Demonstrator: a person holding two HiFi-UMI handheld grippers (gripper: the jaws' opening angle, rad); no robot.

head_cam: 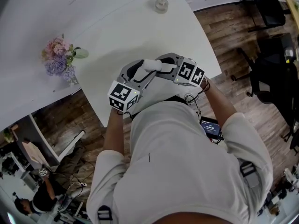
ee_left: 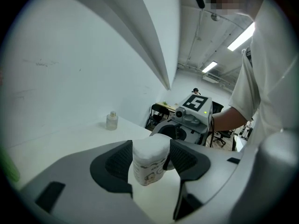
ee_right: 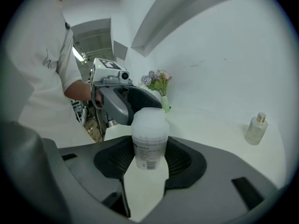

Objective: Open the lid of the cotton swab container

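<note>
Two-sided hold, from the head view: left tool [head_cam: 138, 72] and right tool [head_cam: 167, 65] tip to tip above the near part of the white table [head_cam: 117, 27], with the cotton swab container [head_cam: 152, 65] pinched between them as a small white shape. Further off on the table, a bunch of flowers [head_cam: 58, 55] to the left and a small bottle [head_cam: 161, 4] far up the top, both well apart from the hold.

From the left gripper view: stands upright between the dark pads [ee_left: 117, 162], long axis vertical, domed lid [ee_left: 150, 146] on top and in place. Clamped on both sides by the left tool. Printed white wall; contents not to be made out.

From the right gripper view: likewise upright, lid up, barcode label [ee_right: 148, 157] facing the camera. Squeezed at mid-body by the right tool's pads. Frosted wall, contents hidden. Unclear whether the base rests on the table. Left tool reaching in from the opposite side, just behind the lid.
</note>
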